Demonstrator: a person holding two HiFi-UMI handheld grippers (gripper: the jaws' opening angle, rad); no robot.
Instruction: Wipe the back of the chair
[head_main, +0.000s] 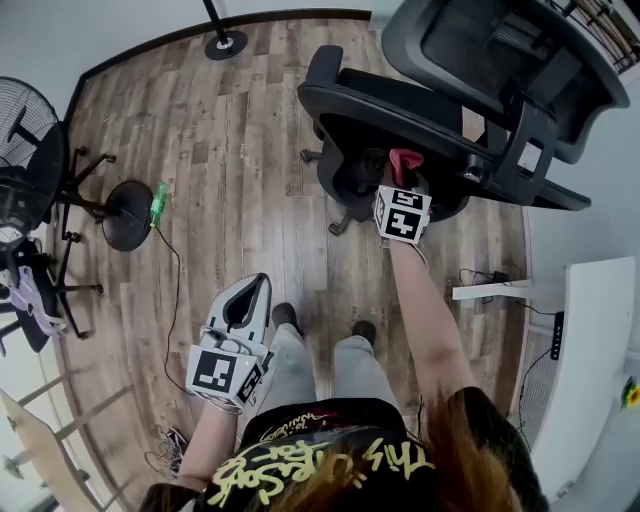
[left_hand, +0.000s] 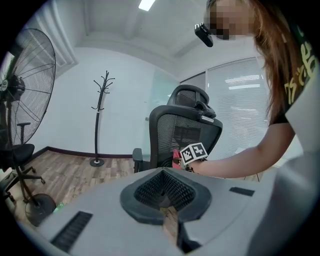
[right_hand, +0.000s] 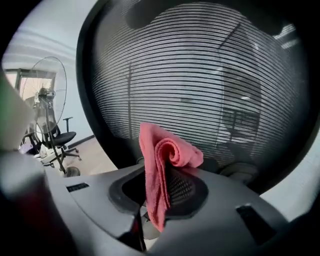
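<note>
While the left arm hangs bent beside the person's thigh, the left gripper (head_main: 256, 288) points out over the wooden floor (head_main: 230, 150), its jaws pressed together on nothing. Farther right, the right arm stretches straight forward. The right gripper (right_hand: 150, 200) pinches a pink cloth (right_hand: 162, 155) near the chair's mesh back (right_hand: 200, 75); whether they touch is unclear.

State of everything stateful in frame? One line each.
left hand-held gripper: shut, empty, held low.
right hand-held gripper: shut on pink cloth.
pink cloth: bunched, pinched in the jaws, up at the mesh.
chair back: upright, mesh facing the cloth.
fan: upright; running or not, cannot tell.
</note>
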